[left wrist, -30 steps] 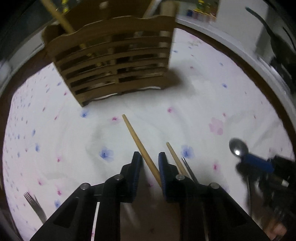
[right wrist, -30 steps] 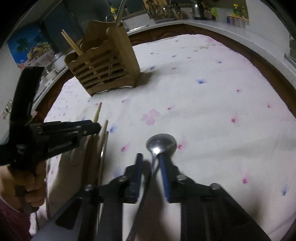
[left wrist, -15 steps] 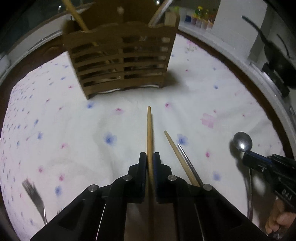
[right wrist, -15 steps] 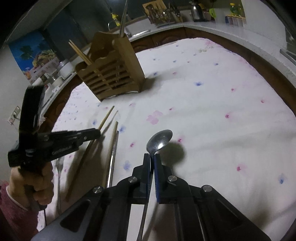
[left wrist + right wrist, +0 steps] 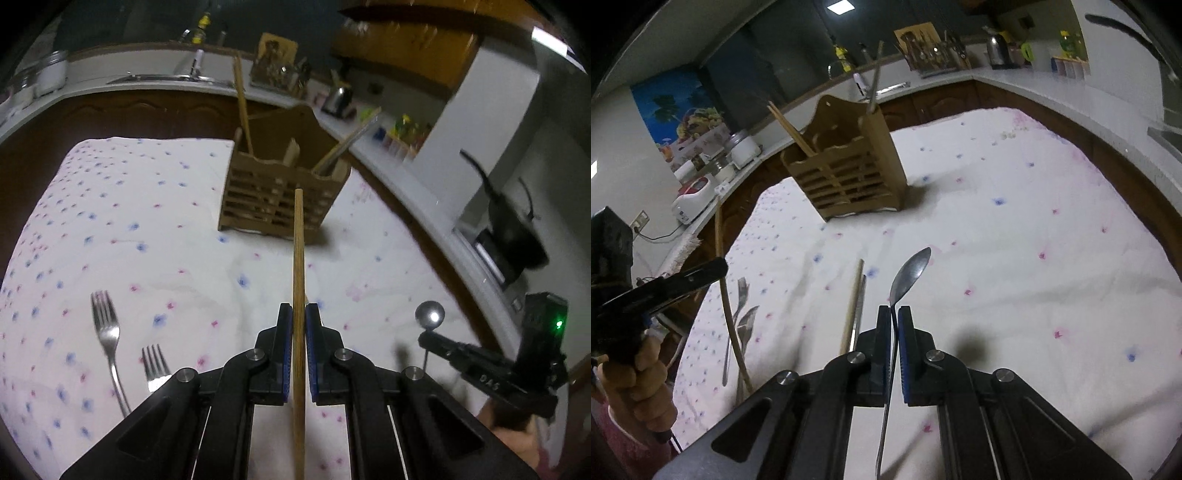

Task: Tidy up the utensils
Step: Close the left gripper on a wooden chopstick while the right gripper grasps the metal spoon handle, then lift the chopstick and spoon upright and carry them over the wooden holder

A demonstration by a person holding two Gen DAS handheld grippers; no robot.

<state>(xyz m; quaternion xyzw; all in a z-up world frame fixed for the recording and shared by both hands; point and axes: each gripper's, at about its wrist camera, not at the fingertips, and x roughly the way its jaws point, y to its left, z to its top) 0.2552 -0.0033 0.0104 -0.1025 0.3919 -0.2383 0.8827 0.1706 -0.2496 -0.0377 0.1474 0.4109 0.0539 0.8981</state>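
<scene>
Both grippers had just closed and lifted off the cloth, the left gripper [image 5: 299, 314] clamping a chopstick [image 5: 298, 251] and the right gripper [image 5: 894, 314] a spoon [image 5: 910, 275], each utensil jutting ahead of its jaws toward the wooden holder [image 5: 273, 192], ready for slotting.

Tablecloth [image 5: 155, 229]: showing white, scattered all over with small blue and pink flower prints.
Utensil holder [image 5: 273, 192]: showing light brown slatted wood, far centre.
Chopstick [image 5: 298, 258]: showing pale tan wood.
Two forks [image 5: 107, 325]: gleaming silver, near left.
Spoon [image 5: 910, 273]: gleaming silver-grey.
Left gripper [image 5: 299, 325]: showing black with blue pads.
Right gripper [image 5: 894, 332]: showing black with blue pads.
Cabinet fronts [image 5: 110, 110]: showing dark brown.
Wall poster [image 5: 679, 110]: showing blue with coloured fruit.
</scene>
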